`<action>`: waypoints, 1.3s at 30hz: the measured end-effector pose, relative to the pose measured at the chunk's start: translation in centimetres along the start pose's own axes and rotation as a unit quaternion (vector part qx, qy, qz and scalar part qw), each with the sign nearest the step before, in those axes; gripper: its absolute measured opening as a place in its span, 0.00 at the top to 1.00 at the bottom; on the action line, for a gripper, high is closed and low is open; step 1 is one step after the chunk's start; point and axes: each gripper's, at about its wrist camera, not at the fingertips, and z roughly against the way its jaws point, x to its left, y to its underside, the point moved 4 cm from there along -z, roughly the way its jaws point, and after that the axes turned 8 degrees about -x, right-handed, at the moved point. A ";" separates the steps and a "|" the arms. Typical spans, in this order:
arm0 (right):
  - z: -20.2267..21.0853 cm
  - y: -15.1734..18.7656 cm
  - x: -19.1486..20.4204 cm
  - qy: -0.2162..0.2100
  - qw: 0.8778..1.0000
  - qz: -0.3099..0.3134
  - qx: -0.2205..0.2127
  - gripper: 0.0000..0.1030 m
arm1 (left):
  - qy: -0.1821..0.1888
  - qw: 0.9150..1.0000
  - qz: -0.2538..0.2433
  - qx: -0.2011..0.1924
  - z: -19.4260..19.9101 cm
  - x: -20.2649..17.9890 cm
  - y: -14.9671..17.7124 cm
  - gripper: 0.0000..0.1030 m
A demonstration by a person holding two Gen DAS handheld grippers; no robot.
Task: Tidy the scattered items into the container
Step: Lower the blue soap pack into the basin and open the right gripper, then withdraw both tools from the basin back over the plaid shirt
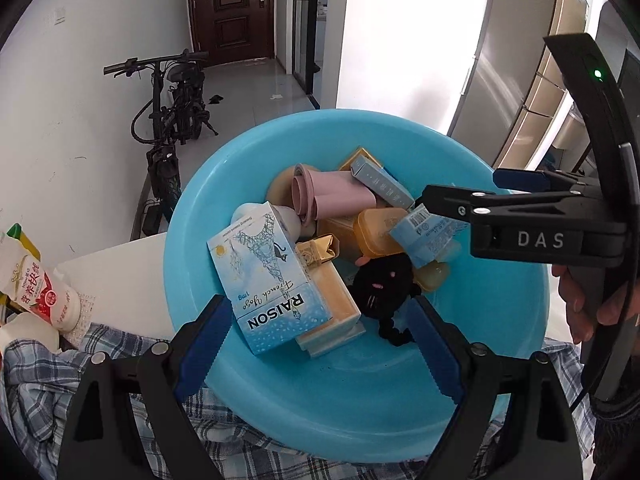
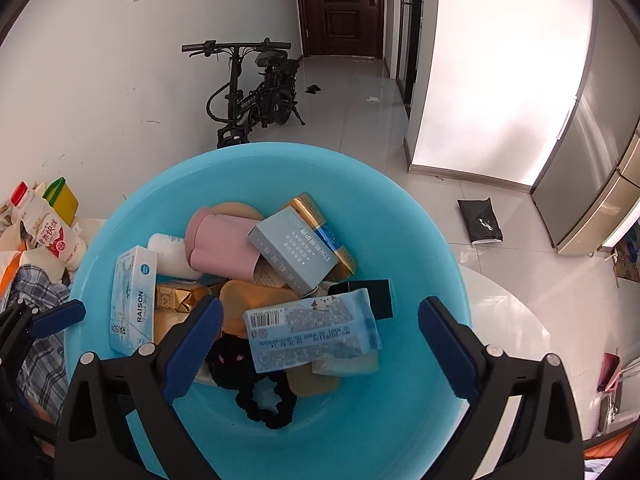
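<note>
A light blue basin (image 1: 192, 220) (image 2: 120, 220) holds a pile: a RAISON box (image 1: 264, 280) (image 2: 132, 300), a pink cup (image 1: 332, 200) (image 2: 224, 244), a grey-blue box (image 2: 296, 252), amber soap cases and a black plush toy (image 1: 380, 280). On top lies a light blue packet (image 2: 312, 328) (image 1: 424, 236). My right gripper (image 2: 320, 308) (image 1: 460, 188) hangs open just above that packet, pads apart from it. Over the basin's near side my left gripper (image 1: 320, 320) is open too, holding nothing.
A milk bottle (image 1: 44, 292) (image 2: 56, 240) and other containers stand left of the basin beside a plaid cloth (image 1: 48, 380). The basin rests on a white table (image 2: 500, 320). Beyond are a folding bicycle (image 2: 256, 96), a fridge (image 2: 592, 160) and a black bag (image 2: 480, 220) on the floor.
</note>
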 end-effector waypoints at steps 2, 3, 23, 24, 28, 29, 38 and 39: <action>1.2 0.4 0.2 -0.007 1.000 -0.006 0.000 0.05 | -0.002 1.000 0.001 -0.006 1.0 0.0 0.0 0.12; 1.8 0.6 0.3 -0.011 1.000 -0.007 -0.001 0.05 | -0.004 1.000 -0.002 -0.009 1.5 -0.1 0.0 0.12; 17.0 11.1 6.2 -0.045 0.996 0.067 -0.048 0.05 | -0.016 0.999 -0.021 -0.027 14.0 -2.8 9.7 0.12; 17.9 11.9 6.5 -0.047 0.995 0.070 -0.051 0.05 | -0.015 0.999 -0.021 -0.029 14.7 -2.9 10.5 0.12; 21.1 15.6 7.2 -0.063 0.994 0.065 -0.066 0.04 | -0.015 0.999 -0.017 -0.037 17.8 -3.4 14.0 0.12; 21.7 16.7 7.3 -0.066 0.994 0.060 -0.065 0.03 | -0.017 0.999 -0.017 -0.041 18.5 -3.5 14.8 0.12; 24.6 24.4 7.4 -0.068 0.996 0.034 -0.050 0.03 | 0.018 0.999 -0.006 -0.027 22.9 -4.7 22.3 0.12; 25.0 24.8 7.4 -0.066 0.996 0.030 -0.057 0.03 | 0.022 0.999 -0.003 -0.023 23.0 -4.7 23.2 0.12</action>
